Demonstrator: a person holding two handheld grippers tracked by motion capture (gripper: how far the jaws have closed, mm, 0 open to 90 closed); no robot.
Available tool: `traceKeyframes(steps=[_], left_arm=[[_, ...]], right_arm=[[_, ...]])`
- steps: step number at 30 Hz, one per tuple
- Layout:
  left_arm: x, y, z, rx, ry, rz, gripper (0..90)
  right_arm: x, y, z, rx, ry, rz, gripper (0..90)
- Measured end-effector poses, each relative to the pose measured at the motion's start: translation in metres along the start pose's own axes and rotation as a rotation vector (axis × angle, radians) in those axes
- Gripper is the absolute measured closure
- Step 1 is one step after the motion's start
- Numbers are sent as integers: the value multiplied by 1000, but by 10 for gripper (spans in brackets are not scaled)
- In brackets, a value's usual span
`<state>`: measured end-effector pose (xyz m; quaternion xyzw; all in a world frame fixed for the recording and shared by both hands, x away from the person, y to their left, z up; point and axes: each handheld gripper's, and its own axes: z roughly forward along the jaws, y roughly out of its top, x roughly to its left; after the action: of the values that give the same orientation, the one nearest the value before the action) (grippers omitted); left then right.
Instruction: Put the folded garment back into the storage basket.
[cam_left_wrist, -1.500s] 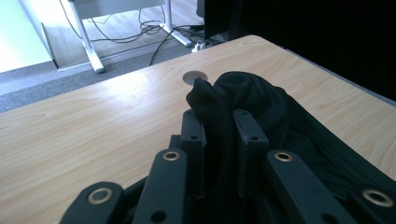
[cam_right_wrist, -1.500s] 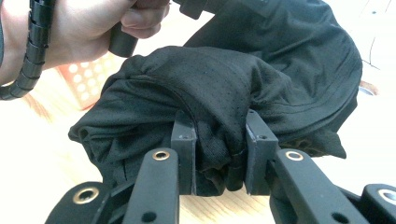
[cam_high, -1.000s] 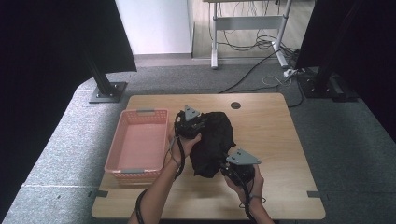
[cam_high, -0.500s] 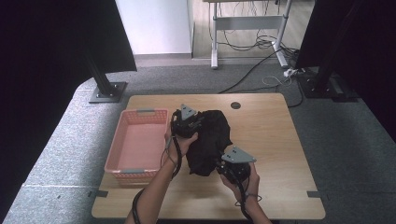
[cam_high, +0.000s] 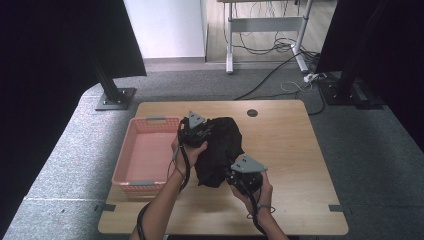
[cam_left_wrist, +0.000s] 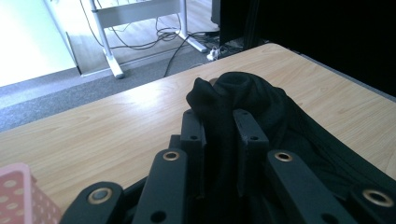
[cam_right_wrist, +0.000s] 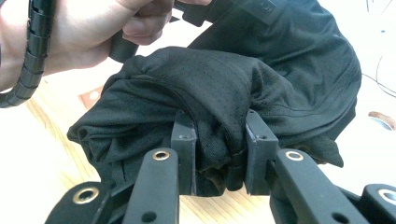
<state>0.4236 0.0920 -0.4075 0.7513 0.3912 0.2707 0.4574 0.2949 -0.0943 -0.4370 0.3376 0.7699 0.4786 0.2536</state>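
You hold the black garment (cam_high: 220, 150) bunched on the wooden table (cam_high: 290, 150), just right of the pink basket (cam_high: 145, 155), and its long axis runs from the far left end by your left gripper (cam_high: 197, 132) down to the near right end by your right gripper (cam_high: 240, 177). Your left gripper's jaws pinch a raised fold of the cloth at that far end, with the fabric humped up beyond the fingertips (cam_left_wrist: 245, 121). Your right gripper's jaws clamp a thick wad of the mesh cloth at the near end, and your left hand (cam_right_wrist: 88, 32) sits just beyond it.
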Motion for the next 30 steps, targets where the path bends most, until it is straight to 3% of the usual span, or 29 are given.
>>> traceKeyframes(steps=[30], left_arm=[[28,2,-19,-15,47,-9,759]], right_arm=[[12,21,20,-4,30,-29,708]])
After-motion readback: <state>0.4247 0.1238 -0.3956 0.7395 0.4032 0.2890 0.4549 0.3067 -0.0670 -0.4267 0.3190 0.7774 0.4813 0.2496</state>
